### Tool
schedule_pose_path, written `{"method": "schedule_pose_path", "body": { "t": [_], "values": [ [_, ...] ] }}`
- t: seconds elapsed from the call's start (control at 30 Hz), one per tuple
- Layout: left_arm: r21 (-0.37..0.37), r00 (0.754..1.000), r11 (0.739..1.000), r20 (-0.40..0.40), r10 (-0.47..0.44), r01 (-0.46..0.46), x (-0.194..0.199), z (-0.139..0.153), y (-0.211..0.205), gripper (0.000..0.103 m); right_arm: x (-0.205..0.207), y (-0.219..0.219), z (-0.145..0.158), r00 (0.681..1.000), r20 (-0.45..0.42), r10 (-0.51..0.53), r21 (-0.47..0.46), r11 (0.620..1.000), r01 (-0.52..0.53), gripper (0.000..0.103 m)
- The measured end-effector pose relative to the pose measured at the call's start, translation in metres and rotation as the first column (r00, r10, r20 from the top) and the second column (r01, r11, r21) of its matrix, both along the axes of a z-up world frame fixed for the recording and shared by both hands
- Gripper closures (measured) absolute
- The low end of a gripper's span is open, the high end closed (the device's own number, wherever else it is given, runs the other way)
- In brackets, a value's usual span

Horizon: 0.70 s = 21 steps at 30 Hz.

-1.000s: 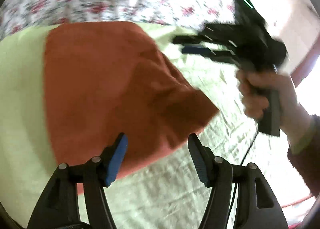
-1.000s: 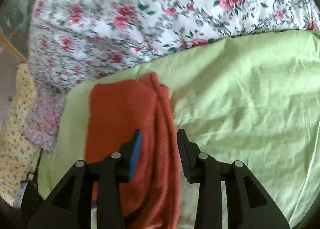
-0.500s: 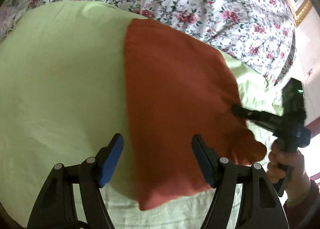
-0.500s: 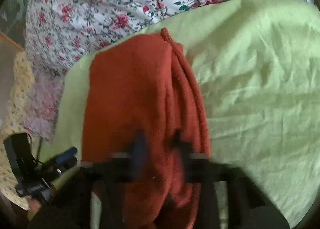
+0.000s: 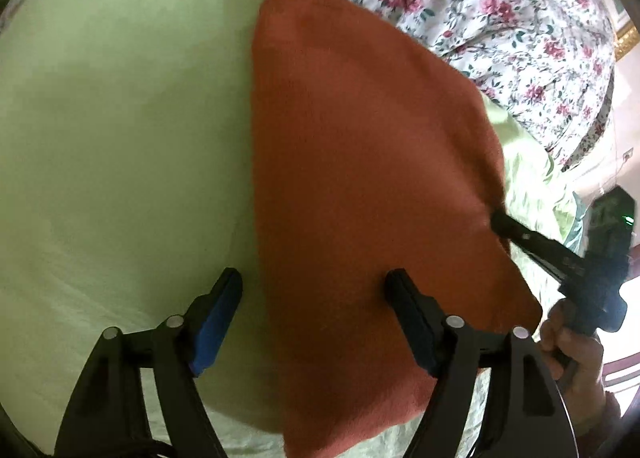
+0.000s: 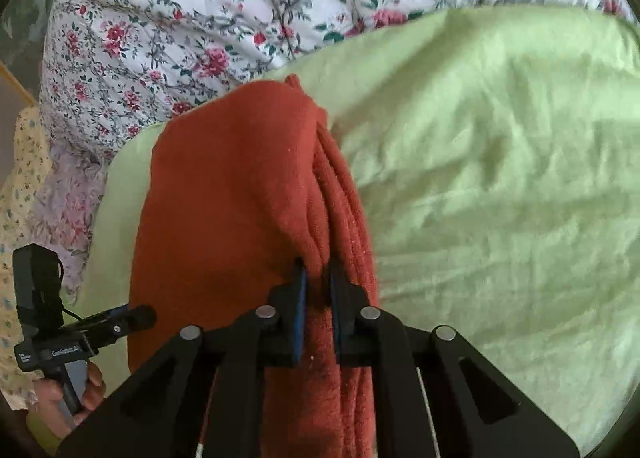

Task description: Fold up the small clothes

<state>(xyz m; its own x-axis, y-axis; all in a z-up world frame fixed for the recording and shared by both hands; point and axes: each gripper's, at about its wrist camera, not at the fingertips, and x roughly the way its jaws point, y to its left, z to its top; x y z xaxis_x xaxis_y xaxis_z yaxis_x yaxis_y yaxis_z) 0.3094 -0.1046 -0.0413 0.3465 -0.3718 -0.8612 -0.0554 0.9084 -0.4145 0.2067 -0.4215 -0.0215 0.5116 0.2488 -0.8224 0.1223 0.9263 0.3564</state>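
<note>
At frame centre on the green sheet [image 6: 500, 161], the rust garment [image 5: 360, 177] has just been pinched at its stacked edge by the right claw [image 6: 318, 282], while the left claw [image 5: 314, 298] has been spread wide, empty, so another fold seems set up.

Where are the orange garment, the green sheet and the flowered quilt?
orange garment [image 5: 360, 185]: left wrist view, middle of its flat top layer.
green sheet [image 6: 500, 161]: right wrist view, bare wrinkled stretch right of the garment.
flowered quilt [image 6: 200, 17]: right wrist view, upper left, printed surface.
</note>
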Motion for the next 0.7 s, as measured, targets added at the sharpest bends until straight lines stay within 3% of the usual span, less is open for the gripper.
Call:
{"method": "schedule_pose_path", "body": {
  "t": [0.07, 0.1, 0.17, 0.27, 0.5, 0.6, 0.67, 0.7],
  "values": [
    [0.002, 1.000, 1.000, -0.007, 0.005, -0.005, 0.002, -0.004, -0.002, 0.023, -0.004, 0.001, 0.008, 1.000, 0.024, 0.000, -0.023, 1.000, 0.000, 0.073],
    [0.006, 1.000, 1.000, -0.009, 0.009, -0.009, 0.003, -0.005, -0.003, 0.022, -0.006, 0.001, 0.012, 0.999, 0.032, -0.004, -0.038, 0.999, 0.005, 0.059],
    [0.014, 1.000, 1.000, -0.011, 0.016, -0.016, 0.005, -0.005, -0.004, 0.021, -0.004, -0.001, 0.014, 0.999, 0.044, -0.005, -0.036, 0.999, 0.007, 0.047],
    [0.028, 0.999, 0.999, -0.018, 0.027, -0.026, 0.006, -0.004, -0.007, 0.021, -0.002, -0.014, 0.009, 1.000, 0.030, -0.003, -0.013, 1.000, 0.004, 0.047],
    [0.028, 0.998, 0.997, -0.022, 0.066, -0.065, 0.005, -0.005, -0.008, 0.019, -0.004, -0.031, -0.010, 1.000, -0.003, 0.025, 0.176, 0.984, -0.024, 0.047],
    [0.014, 0.997, 0.997, -0.020, 0.072, -0.071, 0.007, -0.010, -0.009, 0.017, -0.002, -0.026, -0.024, 0.999, -0.027, 0.045, 0.206, 0.978, -0.038, 0.047],
    [0.010, 0.998, 0.998, -0.009, 0.054, -0.054, 0.009, -0.008, -0.014, 0.034, -0.002, -0.024, -0.028, 0.999, -0.021, 0.046, 0.214, 0.976, -0.041, 0.047],
    [-0.014, 1.000, 0.999, -0.002, 0.030, -0.030, 0.012, -0.006, -0.021, 0.050, -0.002, -0.024, -0.029, 0.999, -0.025, 0.048, 0.225, 0.974, -0.041, 0.047]
  ]
}}
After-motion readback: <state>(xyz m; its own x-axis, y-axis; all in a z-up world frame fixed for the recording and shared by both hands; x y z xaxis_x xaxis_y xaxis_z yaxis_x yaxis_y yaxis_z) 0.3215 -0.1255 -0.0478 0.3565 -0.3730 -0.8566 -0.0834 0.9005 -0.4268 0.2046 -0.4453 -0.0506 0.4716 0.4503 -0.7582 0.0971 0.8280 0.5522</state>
